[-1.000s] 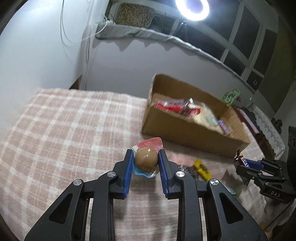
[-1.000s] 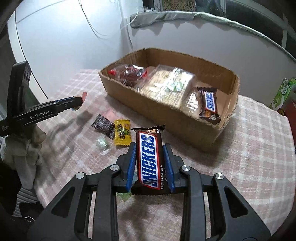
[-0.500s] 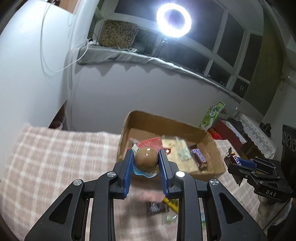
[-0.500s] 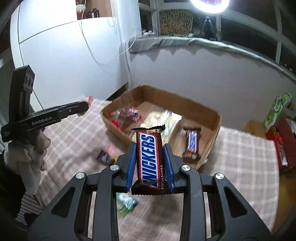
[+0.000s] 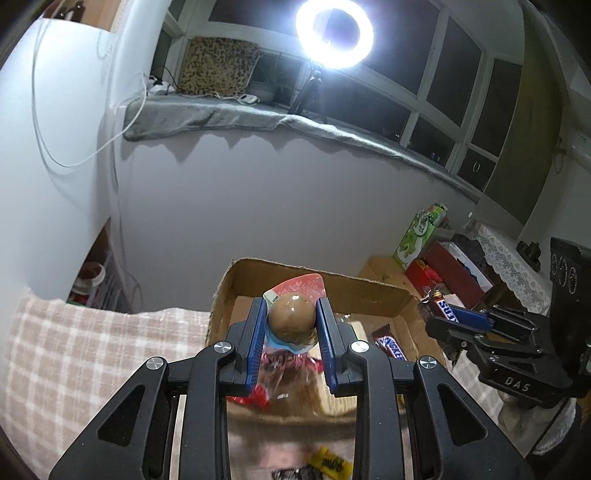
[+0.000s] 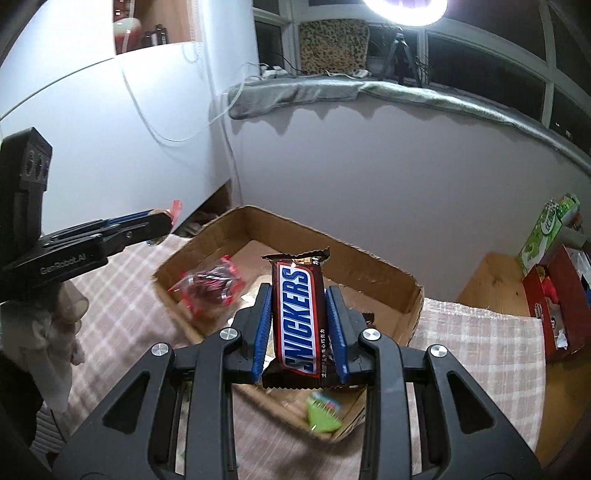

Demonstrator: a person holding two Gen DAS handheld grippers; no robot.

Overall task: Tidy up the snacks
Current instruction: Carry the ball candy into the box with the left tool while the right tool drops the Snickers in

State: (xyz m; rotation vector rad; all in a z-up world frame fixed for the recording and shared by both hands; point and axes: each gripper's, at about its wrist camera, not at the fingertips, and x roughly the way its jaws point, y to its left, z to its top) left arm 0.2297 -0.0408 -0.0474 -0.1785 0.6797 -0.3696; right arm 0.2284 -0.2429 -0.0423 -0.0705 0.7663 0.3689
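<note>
Holding a round pudding cup (image 5: 291,319), the left tool (image 5: 291,325) hangs over the cardboard box (image 6: 373,264); the right tool (image 6: 299,321) clamps a chocolate bar (image 6: 300,314) there too. Best lower each into bare space before letting go, clear of the packets (image 6: 208,286).

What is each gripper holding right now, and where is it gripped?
Left gripper: brown pudding cup, clamped across its sides. Right gripper: Snickers bar, clamped by its long edges.

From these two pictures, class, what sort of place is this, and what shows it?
Probably a room in a home, set up for filming at night: a checked cloth covers the table, a ring light on a stand shines before dark windows, and a cardboard box holds snacks.
</note>
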